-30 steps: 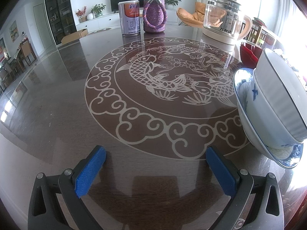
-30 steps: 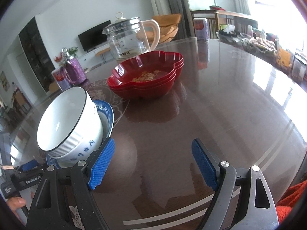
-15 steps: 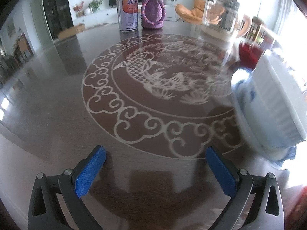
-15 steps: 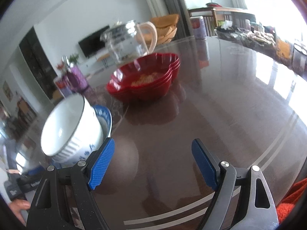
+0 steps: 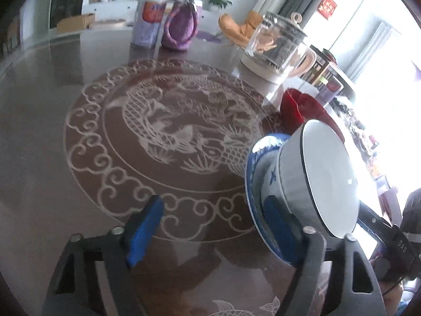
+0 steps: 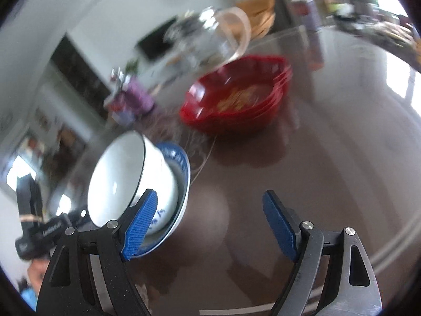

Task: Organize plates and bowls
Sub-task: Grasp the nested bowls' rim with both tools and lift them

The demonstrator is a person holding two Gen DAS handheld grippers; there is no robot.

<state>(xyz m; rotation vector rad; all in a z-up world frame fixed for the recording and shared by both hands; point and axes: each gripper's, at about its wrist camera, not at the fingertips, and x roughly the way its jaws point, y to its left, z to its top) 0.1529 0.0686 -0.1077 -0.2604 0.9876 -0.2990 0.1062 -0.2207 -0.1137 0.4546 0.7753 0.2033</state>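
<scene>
Since a second ago the left gripper (image 5: 210,231) has closed in on the stack: its right pad now overlaps the near rim of the blue-and-white plate (image 5: 254,184), where earlier the stack sat well off to its right. Its jaws are spread wide and hold nothing. The right gripper (image 6: 210,223) is equally wide and empty; its view has tilted and blurred, and its left pad now lies over the plate's near edge.

The white bowl (image 5: 326,181) sits nested in a patterned bowl (image 5: 269,176) on that plate, at the right of the table (image 5: 39,131). Only the left view shows the carved fish medallion (image 5: 168,137), the tin (image 5: 148,21) and the purple bottle (image 5: 180,30) at the far side. Only the right view shows inside the red bowls (image 6: 236,100), stacked beyond the plate, beside the glass kettle (image 5: 279,47).

Bare tabletop lies left of the stack and right of it toward the table's edge.
</scene>
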